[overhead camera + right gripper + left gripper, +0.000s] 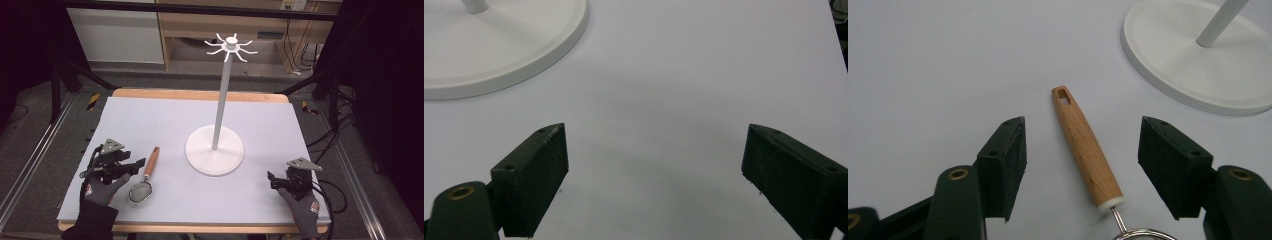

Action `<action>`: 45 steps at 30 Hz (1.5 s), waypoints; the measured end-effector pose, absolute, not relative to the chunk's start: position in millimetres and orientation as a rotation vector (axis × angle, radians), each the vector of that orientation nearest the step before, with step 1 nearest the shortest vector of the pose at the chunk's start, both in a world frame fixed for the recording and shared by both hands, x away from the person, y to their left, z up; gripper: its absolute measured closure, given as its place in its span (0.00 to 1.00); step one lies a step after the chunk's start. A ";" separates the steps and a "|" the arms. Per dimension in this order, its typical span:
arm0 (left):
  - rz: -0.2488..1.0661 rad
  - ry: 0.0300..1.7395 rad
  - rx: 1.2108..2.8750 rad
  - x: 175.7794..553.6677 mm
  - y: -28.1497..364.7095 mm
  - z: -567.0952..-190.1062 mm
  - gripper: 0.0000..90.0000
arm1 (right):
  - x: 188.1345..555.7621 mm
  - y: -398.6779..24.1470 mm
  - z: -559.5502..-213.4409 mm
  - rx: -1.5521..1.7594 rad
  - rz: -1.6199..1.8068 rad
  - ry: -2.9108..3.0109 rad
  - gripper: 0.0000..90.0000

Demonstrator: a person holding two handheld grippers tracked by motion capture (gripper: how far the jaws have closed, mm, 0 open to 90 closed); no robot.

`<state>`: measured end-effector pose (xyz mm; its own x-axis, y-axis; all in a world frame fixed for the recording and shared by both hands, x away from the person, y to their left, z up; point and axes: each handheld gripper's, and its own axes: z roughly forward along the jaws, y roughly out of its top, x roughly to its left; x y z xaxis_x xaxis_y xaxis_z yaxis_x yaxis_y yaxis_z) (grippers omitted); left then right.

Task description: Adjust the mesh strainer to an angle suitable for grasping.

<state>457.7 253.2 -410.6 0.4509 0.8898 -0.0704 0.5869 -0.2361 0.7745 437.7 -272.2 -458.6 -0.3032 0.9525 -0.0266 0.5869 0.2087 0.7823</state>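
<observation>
- Strainer (142,186) is lying flat on the pale mat (150,120), front-left part of the table, mesh bowl toward the person and wooden handle (1085,145) pointing away, angled a bit toward the stand.
- Left gripper (131,167) sits just left of that handle. In the left gripper view the jaws are spread wide with the handle lying between them, not touching either pad, so nothing's grabbed. Gloved left hand (102,187) is holding it low over the mat.
- White stand (216,107) is the only other thing around: round flat base (1198,65) near the middle of the mat, thin upright pole, ring of little hooks (231,47) on top. The base is near the handle tip but clearly apart from it.
- Right gripper (276,181) is well off at the front-right, also wide open, just bare mat between its jaws. Gloved right hand (302,202) is close to the front-right corner.
- Room-wise: lots of bare mat behind and left of the strainer, and a wide open stretch between strainer and right gripper. The strainer bowl is fairly near the front edge; the wooden table edge (200,94) shows along the back.
</observation>
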 end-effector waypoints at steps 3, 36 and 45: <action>0.505 1.239 1.947 460.2 251.7 -408.5 0.39 | 437.5 -272.1 -458.5 1.425 0.926 1.978 0.13; 0.410 1.319 2.147 490.5 219.4 -434.1 0.45 | 438.1 -271.2 -458.9 1.426 0.919 1.998 0.13; 0.381 1.356 2.187 493.0 215.3 -445.9 0.51 | 437.9 -270.9 -458.9 1.429 0.919 2.001 0.13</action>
